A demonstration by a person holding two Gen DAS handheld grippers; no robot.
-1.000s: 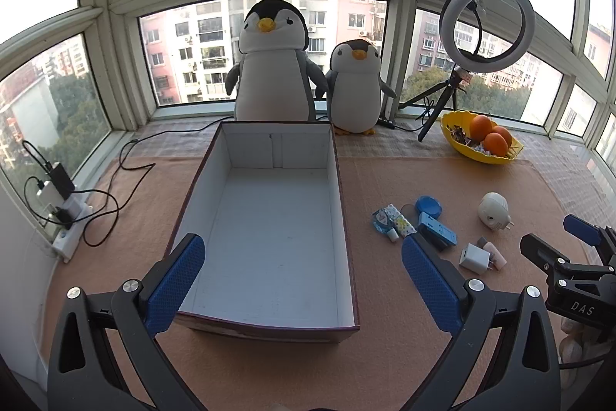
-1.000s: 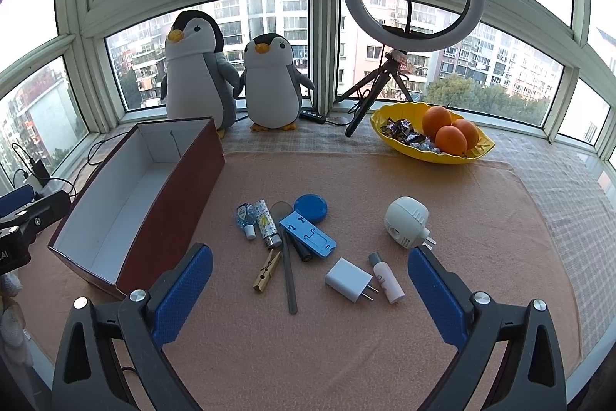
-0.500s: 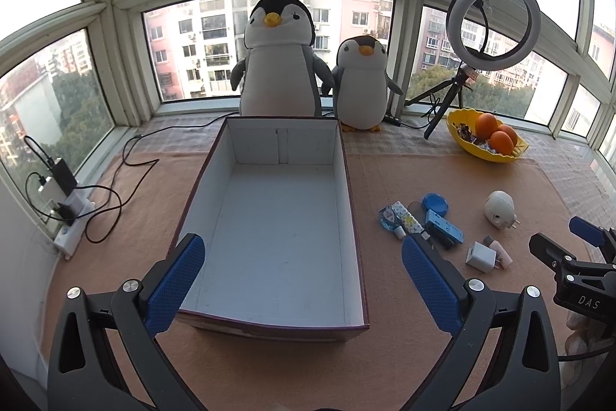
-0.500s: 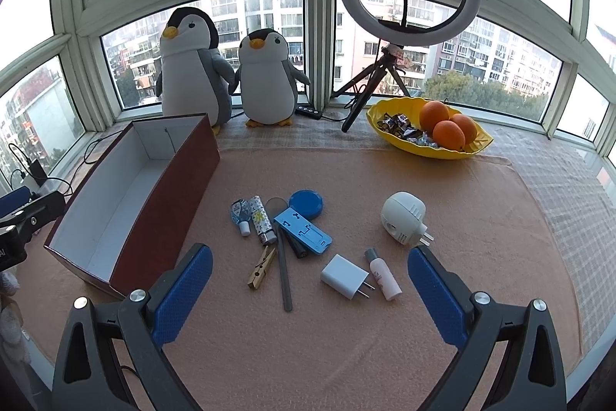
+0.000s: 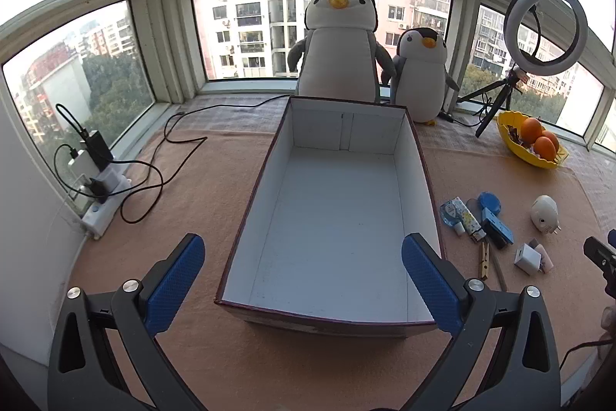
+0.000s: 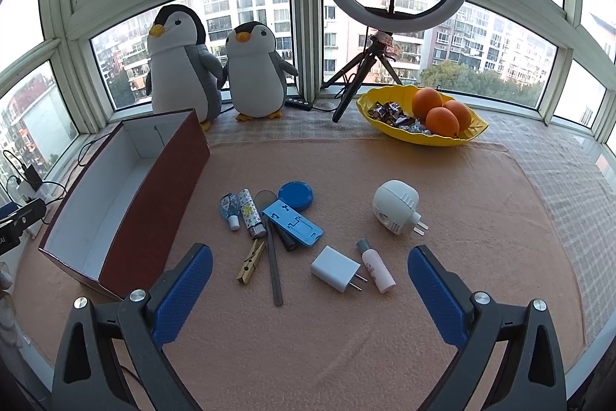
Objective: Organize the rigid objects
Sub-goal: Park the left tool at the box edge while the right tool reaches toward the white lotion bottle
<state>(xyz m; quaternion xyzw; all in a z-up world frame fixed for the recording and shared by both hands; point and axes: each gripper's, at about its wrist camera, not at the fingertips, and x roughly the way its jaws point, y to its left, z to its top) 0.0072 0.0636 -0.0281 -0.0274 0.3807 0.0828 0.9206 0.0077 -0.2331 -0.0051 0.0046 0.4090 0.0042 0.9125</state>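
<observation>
Left gripper (image 5: 302, 272) spread wide over the box (image 5: 269, 176), frame centre, nothing inside. Right gripper (image 6: 310, 282) spread too, holding nothing, above the white charger (image 6: 335, 268) and pink tube (image 6: 375, 270) at centre. Upper right, the yellow bowl (image 6: 442, 140) holds oranges (image 6: 441, 110) and candy.

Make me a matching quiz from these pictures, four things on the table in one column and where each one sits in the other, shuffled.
Things:
1. clothespin
2. oranges
3. white charger
4. big penguin

Places:
A. in the yellow bowl
B. by the window, behind the box
C. beside the grey file, on the box side
D. next to the pink bottle

Pairs: 1-C, 2-A, 3-D, 4-B
</observation>
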